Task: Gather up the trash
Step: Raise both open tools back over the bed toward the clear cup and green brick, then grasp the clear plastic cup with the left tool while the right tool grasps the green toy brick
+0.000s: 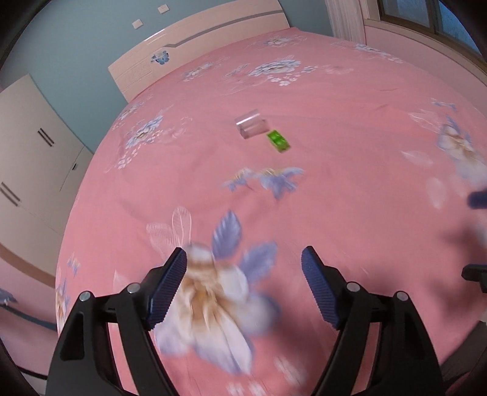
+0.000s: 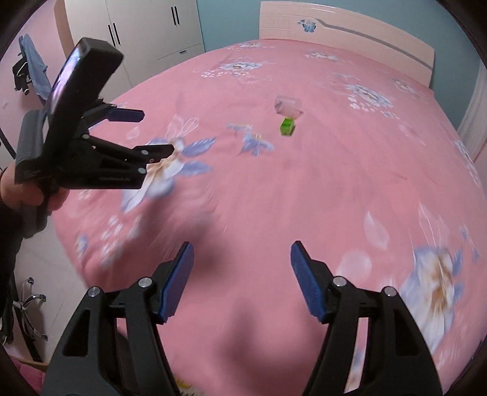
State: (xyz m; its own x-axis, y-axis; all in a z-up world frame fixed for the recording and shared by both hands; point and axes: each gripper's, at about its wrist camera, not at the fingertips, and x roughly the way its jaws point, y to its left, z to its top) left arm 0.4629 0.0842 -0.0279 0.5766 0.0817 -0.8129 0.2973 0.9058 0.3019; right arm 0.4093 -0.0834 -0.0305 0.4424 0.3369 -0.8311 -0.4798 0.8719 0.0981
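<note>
A small green box lies on the pink flowered bedspread, next to a clear plastic cup on its side. Both show in the right wrist view too: the green box and the clear cup just beyond it. My left gripper is open and empty over the near part of the bed, well short of them; it also shows from the side in the right wrist view. My right gripper is open and empty above the bed's near edge.
A pale headboard with a blue butterfly stands at the far end. White wardrobes line the wall to the left. An office chair base stands on the floor at lower left. A window sits at the far right.
</note>
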